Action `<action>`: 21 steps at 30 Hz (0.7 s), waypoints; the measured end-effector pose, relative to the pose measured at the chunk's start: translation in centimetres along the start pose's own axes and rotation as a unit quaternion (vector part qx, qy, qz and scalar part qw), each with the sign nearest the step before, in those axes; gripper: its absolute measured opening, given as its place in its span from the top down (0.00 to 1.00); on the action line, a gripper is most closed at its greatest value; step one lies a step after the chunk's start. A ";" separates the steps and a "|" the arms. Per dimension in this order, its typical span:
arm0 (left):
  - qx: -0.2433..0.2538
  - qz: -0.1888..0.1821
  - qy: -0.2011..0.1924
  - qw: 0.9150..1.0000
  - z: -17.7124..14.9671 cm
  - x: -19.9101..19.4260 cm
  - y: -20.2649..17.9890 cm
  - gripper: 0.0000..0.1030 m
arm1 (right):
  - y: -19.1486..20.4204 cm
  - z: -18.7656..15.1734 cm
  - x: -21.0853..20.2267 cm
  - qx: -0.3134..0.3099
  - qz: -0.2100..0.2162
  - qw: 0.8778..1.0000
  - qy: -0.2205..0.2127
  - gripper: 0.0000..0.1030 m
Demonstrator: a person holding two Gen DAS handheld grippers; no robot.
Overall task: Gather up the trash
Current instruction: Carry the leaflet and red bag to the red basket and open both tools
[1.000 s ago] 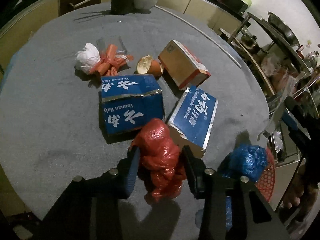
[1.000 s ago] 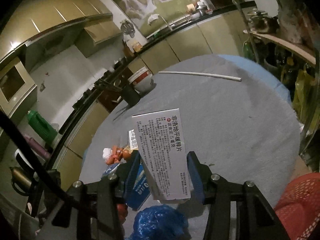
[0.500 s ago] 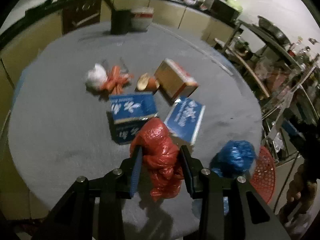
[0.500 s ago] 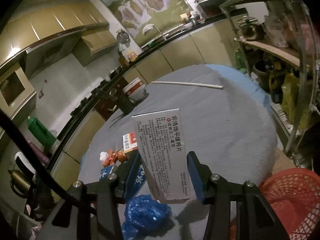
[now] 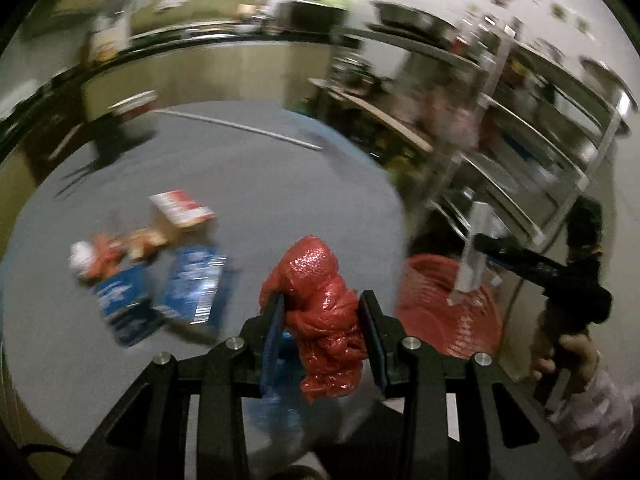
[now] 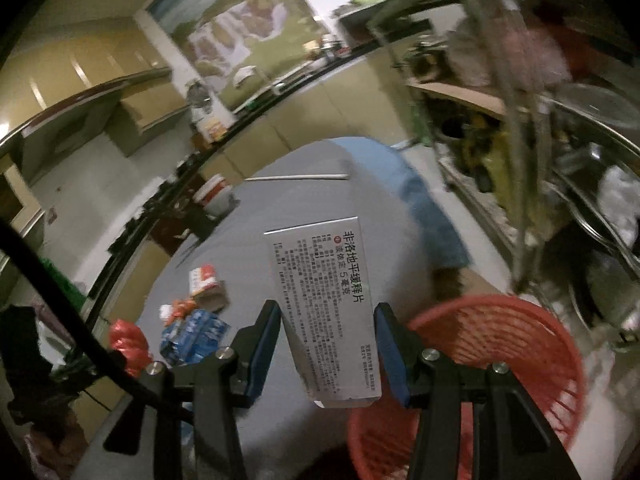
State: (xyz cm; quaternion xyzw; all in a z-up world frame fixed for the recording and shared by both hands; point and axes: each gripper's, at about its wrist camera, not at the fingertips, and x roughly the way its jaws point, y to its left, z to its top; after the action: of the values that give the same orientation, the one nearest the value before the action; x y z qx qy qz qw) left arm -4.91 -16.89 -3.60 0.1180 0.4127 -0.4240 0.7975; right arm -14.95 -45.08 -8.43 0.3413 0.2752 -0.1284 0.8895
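My left gripper [image 5: 322, 300] is shut on a crumpled red plastic bag [image 5: 320, 280] and holds it in the air near the table's right edge. A red mesh basket [image 5: 440, 308] stands on the floor just right of it. My right gripper [image 6: 328, 312] is shut on a white medicine box [image 6: 324, 292], which hangs over the basket's [image 6: 500, 340] left rim. In the left wrist view that box [image 5: 474, 264] shows above the basket. A blue bag [image 5: 276, 400] lies below the left fingers.
On the grey round table [image 5: 248, 168] lie two blue boxes [image 5: 120, 300], a red-and-white box [image 5: 180, 208], orange scraps [image 5: 104, 256] and a white wad [image 5: 80, 258]. A white rod [image 6: 296, 177] and a bowl [image 6: 214, 196] sit at the far side. Metal shelves [image 5: 540, 140] stand to the right.
The left gripper has lifted the red bag off the table and swung right towards the basket. The right gripper has carried the white box right, over the basket's rim.
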 end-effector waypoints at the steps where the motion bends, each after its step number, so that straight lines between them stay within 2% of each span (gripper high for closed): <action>1: 0.013 -0.010 0.007 1.000 0.2 0.6 -1.3 0.62 | -1.0 -0.3 -0.4 0.007 -0.006 1.000 0.000 0.50; 6: 0.074 -0.045 0.034 0.996 0.9 3.7 -7.3 0.62 | -5.6 -2.0 -2.6 0.048 -0.040 0.998 0.002 0.50; 10: 0.103 -0.070 0.062 0.990 1.2 6.4 -11.2 0.61 | -8.3 -2.9 -4.0 0.071 -0.053 0.996 -0.002 0.50; 15: 0.135 -0.072 0.079 0.985 1.4 8.8 -14.4 0.58 | -9.9 -3.4 -4.5 0.084 -0.059 0.995 0.001 0.48; 16: 0.138 -0.074 0.082 0.984 1.6 9.5 -14.7 0.53 | -10.2 -3.5 -4.6 0.089 -0.058 0.994 0.002 0.48; 17: 0.141 -0.074 0.084 0.984 1.7 9.8 -15.1 0.44 | -10.4 -3.7 -4.6 0.093 -0.058 0.994 0.003 0.47; 18: 0.141 -0.067 0.083 0.984 1.7 10.1 -15.3 0.41 | -10.6 -3.7 -4.6 0.097 -0.056 0.994 0.005 0.45; 21: 0.143 -0.058 0.081 0.985 1.9 10.6 -15.1 0.39 | -10.9 -3.7 -4.5 0.103 -0.059 0.993 0.005 0.43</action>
State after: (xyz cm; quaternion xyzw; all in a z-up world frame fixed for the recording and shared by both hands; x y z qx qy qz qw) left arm -12.36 -33.30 -7.94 0.2402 0.4176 -0.5133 0.7103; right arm -24.65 -50.35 -13.98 0.4146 0.2850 -0.2064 0.8392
